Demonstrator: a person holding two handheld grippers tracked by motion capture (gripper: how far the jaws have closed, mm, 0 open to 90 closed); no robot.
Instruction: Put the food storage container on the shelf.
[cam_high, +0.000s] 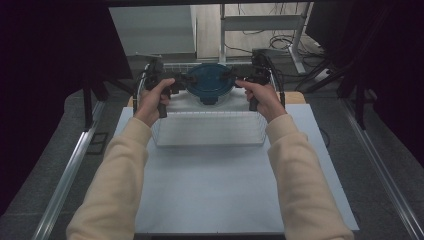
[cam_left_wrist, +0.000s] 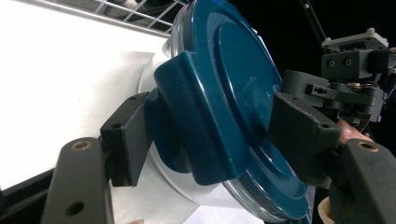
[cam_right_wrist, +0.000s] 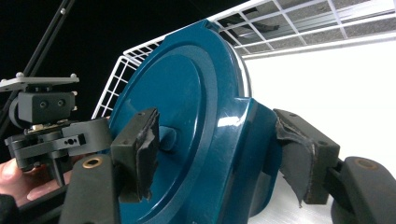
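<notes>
A round container with a dark blue lid (cam_high: 209, 82) hangs above the back half of a white wire basket (cam_high: 210, 143). My left gripper (cam_high: 181, 83) holds its left edge and my right gripper (cam_high: 238, 80) its right edge. In the left gripper view, the jaws of the left gripper (cam_left_wrist: 215, 135) are shut on a blue side clip (cam_left_wrist: 187, 135) of the lid, with the pale container body (cam_left_wrist: 163, 196) underneath. The right gripper (cam_right_wrist: 219, 149) clamps the opposite clip (cam_right_wrist: 247, 154) in the right gripper view. The lid is tilted in both gripper views.
The basket stands at the far end of a white board (cam_high: 225, 190) on the table. Its wire rim (cam_left_wrist: 130, 14) (cam_right_wrist: 280, 23) lies just behind the container. Dark curtains, a desk frame (cam_high: 260, 22) and cables (cam_high: 290, 42) stand beyond the table.
</notes>
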